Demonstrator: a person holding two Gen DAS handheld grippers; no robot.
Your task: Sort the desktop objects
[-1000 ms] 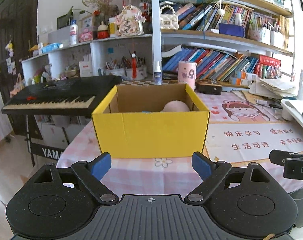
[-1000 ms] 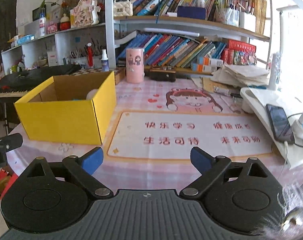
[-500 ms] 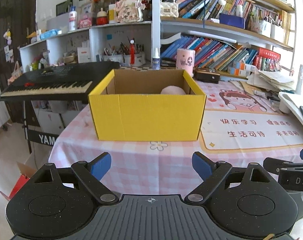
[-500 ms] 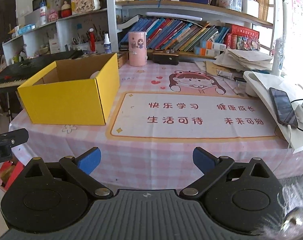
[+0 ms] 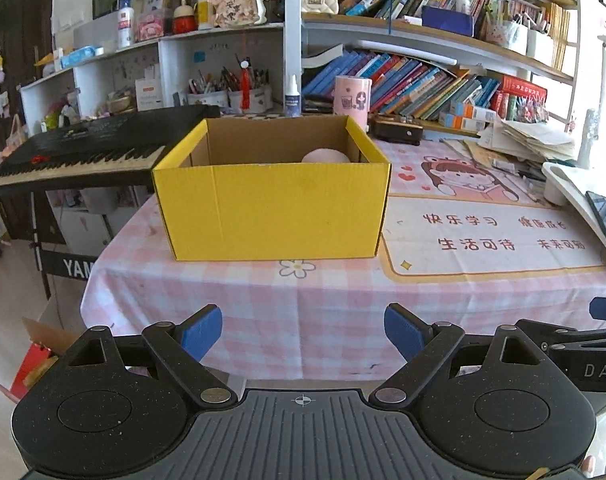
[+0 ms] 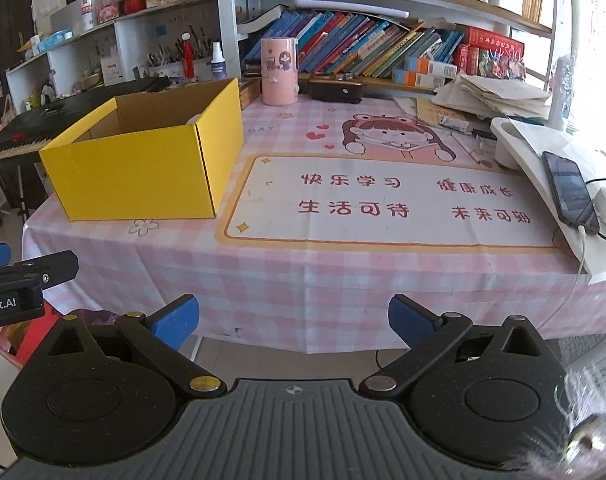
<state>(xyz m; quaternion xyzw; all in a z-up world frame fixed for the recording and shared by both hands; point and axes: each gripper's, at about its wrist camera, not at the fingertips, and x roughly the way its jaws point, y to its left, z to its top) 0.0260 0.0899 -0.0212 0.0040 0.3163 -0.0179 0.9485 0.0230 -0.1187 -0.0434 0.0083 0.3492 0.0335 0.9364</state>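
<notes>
**Tools held back, box waiting**

While both hung off the worktop (image 6: 263,280) edge, the left tool (image 5: 302,330) and right tool (image 6: 294,318) gaped empty, likely between picks; the yellow box (image 5: 271,204) sat ahead, open-topped for drop-ins, holding a pink object (image 5: 325,157).

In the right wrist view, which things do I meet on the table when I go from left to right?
yellow box → pink cup → black case → stack of papers → white stand → phone
</notes>
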